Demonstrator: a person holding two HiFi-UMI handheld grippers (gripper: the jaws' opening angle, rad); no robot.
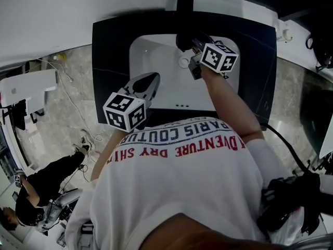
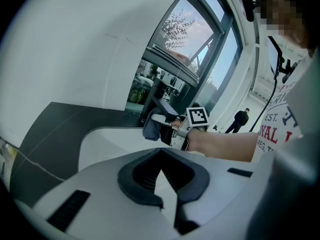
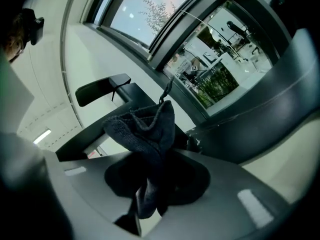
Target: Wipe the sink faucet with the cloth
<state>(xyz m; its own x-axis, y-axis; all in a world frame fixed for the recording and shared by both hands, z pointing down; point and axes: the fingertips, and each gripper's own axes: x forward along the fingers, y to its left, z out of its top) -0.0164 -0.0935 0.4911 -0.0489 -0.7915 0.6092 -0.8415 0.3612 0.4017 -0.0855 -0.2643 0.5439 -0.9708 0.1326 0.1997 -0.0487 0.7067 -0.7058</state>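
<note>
- The right hand-held gripper (image 1: 193, 50) is clamped tight on the cloth (image 3: 145, 129). A dark bunch of it sticks out past the jaw tips, which looks deliberate: the soft wad meets the metal, not the hard jaws.
- It is stretched out to the back of the sink (image 1: 156, 51), and the cloth is up against or just beside the black faucet (image 1: 184, 7). From above I cannot tell whether they are touching.
- In the right gripper view the faucet's flat black top stands just behind and left of the wad, so the cloth seems lined up to rub along it.
- The left hand-held gripper (image 2: 160, 156) has its jaws together with nothing between them. It hangs over the front left of the basin, well apart from the faucet.
- I read that as keeping it out of the way. One gripper is enough for wiping, and the faucet is fixed, so it needs no steadying.
- The sink is white, set into a dark surface (image 1: 112, 40) against the wall. The person leans over its front edge, probably because the faucet sits at the far side.
- My guess is the wiping is either under way or about to begin. The main risk is the cloth sliding out of the jaws if it drags on the faucet's edges.
</note>
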